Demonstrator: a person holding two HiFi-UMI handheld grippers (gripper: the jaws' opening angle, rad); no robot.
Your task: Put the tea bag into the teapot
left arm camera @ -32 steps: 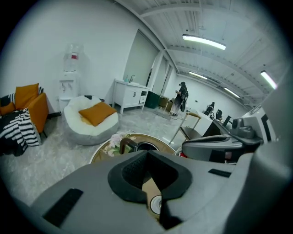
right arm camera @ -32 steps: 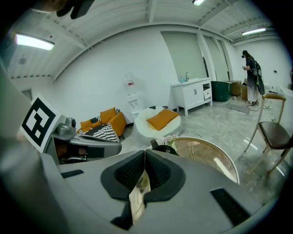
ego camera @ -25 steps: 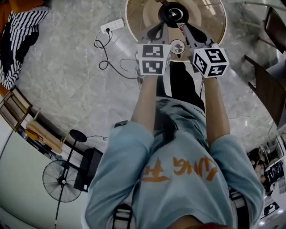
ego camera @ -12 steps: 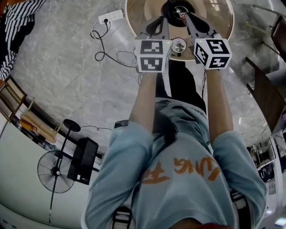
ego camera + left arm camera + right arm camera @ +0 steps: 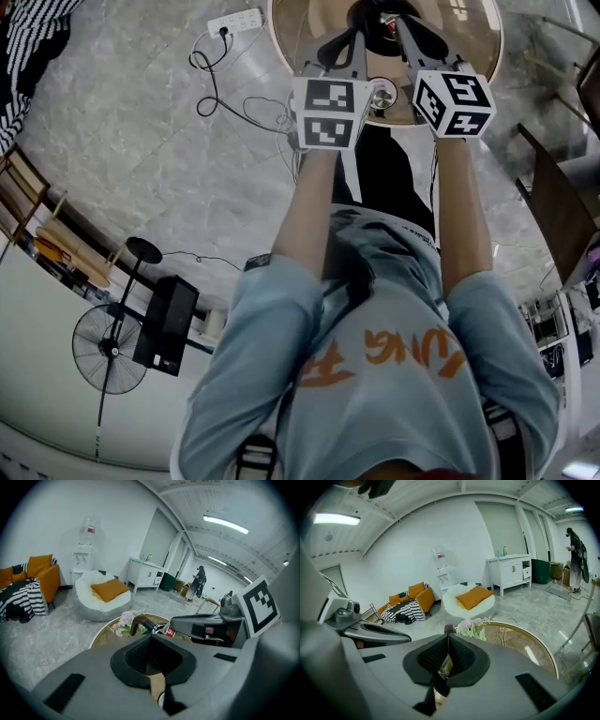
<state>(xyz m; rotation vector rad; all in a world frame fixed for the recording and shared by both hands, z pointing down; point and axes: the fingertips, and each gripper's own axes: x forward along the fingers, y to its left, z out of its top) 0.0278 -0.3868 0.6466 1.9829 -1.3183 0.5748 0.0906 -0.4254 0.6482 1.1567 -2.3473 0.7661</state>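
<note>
The dark teapot (image 5: 378, 17) stands on the round glass table (image 5: 478, 66) at the head view's top edge. In the left gripper view its brown handle (image 5: 135, 620) rises just past the jaws. My right gripper (image 5: 447, 641) is shut on a thin yellowish tea bag (image 5: 445, 665) pinched between its black pads. In the head view that right gripper (image 5: 398, 23) reaches over the teapot. A red and white bit (image 5: 169, 632) shows at its tip beside the pot. My left gripper (image 5: 151, 639) points at the teapot with its tips together and nothing seen between them.
A small round cup (image 5: 380, 94) sits on the table between the two marker cubes. Pale flowers (image 5: 471, 627) lie on the table beyond the teapot. A power strip and cable (image 5: 234, 21) run on the floor to the left. A dark chair (image 5: 562, 202) stands at the right.
Both grippers and the table have slid up in the head view, so the teapot now sits at the top edge. The right gripper's grip on the tea bag is unchanged.
</note>
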